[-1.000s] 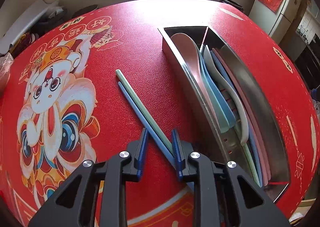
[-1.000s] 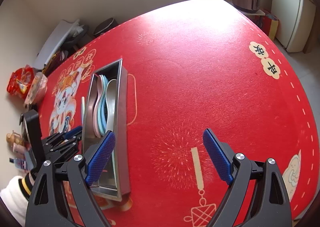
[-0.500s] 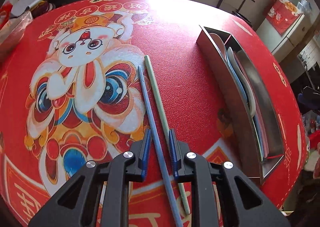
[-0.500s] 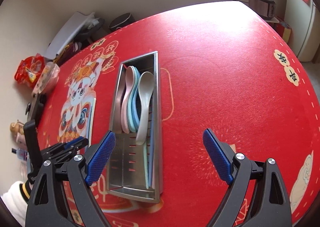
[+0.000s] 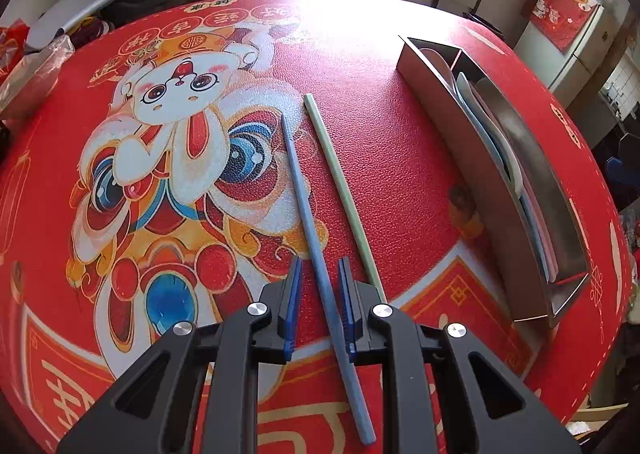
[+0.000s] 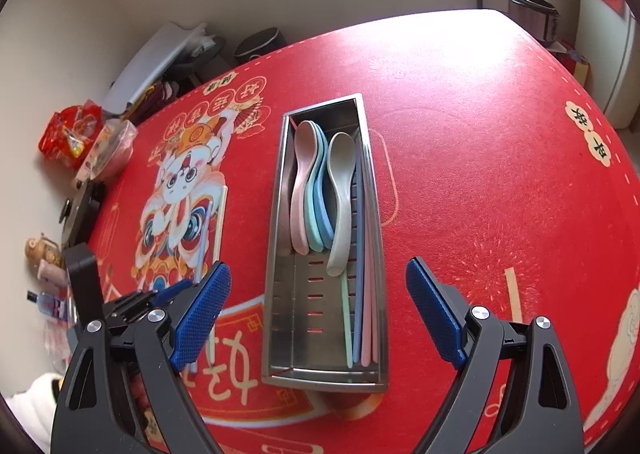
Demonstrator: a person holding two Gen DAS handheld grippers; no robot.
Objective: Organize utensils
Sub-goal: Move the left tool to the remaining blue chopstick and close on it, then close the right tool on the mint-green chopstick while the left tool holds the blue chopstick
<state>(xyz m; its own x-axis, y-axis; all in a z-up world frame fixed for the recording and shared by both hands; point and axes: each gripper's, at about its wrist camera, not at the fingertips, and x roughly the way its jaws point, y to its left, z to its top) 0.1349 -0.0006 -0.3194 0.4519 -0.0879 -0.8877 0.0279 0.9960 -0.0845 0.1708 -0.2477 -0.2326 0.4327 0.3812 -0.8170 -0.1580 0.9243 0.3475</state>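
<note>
Looking down my left tool, my left gripper point(image 5: 319, 306) has its blue pads close together with the long grey-blue plastic chopstick point(image 5: 308, 214) running between them. The pads have just been closing in on it. There is still a thin gap on the left side, so I do not think it is pinched yet. The stick lies flat on the red tablecloth with the cartoon lion point(image 5: 400, 158) and points toward 12 o'clock. The pale green plastic chopstick point(image 5: 340, 182) lies just beside it, at about 1 o'clock from my pads, partly hidden under my right finger. The long shiny metal tray point(image 5: 472, 158) sits at 2 o'clock, well apart.

To do this well, I should squeeze only the blue stick, keep the green one out, and lift it level so it does not tip.

Looking down my right tool, my right gripper point(image 6: 318, 310) is spread wide and holds nothing. The metal tray point(image 6: 280, 214) is right between its fingers, toward 12 o'clock. Inside are pastel plastic spoons point(image 6: 320, 190) at the far end, and more thin sticks along the right wall. My left tool shows at 9 o'clock. There is room along the right side, so the blue stick should go in there, lined up with the others.
</note>
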